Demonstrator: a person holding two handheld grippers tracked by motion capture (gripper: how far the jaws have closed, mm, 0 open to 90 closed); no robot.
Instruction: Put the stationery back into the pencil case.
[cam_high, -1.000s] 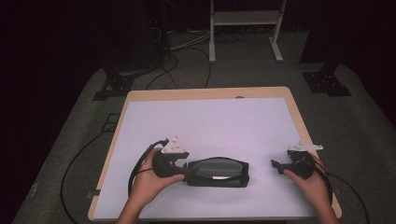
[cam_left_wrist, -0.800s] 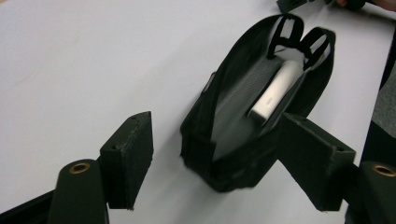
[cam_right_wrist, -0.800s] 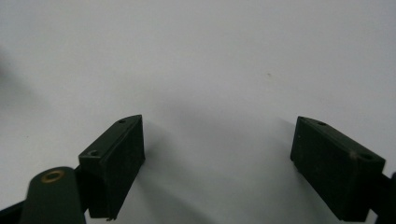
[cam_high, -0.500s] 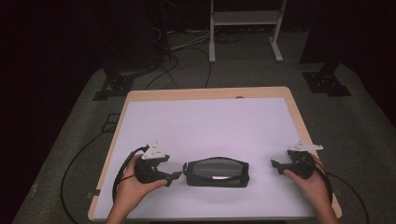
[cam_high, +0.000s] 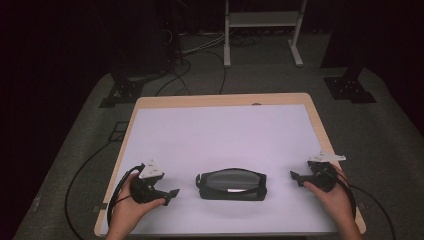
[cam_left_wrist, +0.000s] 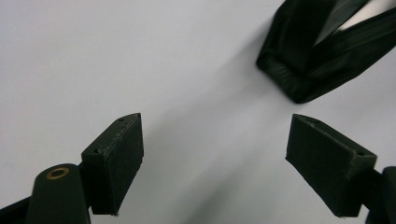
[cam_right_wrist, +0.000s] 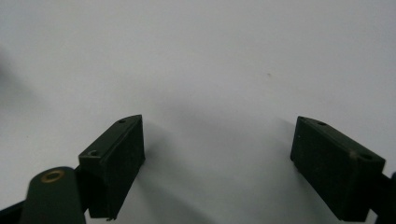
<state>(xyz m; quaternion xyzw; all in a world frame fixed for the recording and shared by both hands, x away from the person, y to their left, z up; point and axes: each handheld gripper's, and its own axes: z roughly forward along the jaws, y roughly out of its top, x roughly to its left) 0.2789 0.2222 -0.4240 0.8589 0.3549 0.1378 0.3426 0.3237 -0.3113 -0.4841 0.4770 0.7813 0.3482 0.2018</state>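
- The table (cam_high: 150, 130) has a pale wooden rim and a white top that covers nearly all of it; it stands on a grey floor mat with dark stands and cables behind it
- The black pouch (cam_high: 231, 184) lies flat on the white top, in the near half and roughly midway across, its long side running left to right; a pale strip shows along its near edge
- In the left gripper view one end of the pouch (cam_left_wrist: 322, 51) sits at the upper right, ahead of the jaws and clear of them, with bare white surface between
- The left hand (cam_high: 131, 212) comes in at the bottom left and holds the left gripper (cam_high: 170, 194) low over the near left part of the table, pointing toward the pouch and near its left end but not touching it
- The left gripper (cam_left_wrist: 212, 158) has its jaws spread wide with nothing between them
- The right hand (cam_high: 336, 197) holds the right gripper (cam_high: 295, 177) near the right rim, well apart from the pouch's right end
- The right gripper (cam_right_wrist: 217, 163) also has its jaws wide apart, over plain white surface and holding nothing
- A black cable (cam_high: 116, 192) loops out from the left gripper over the table's near left corner
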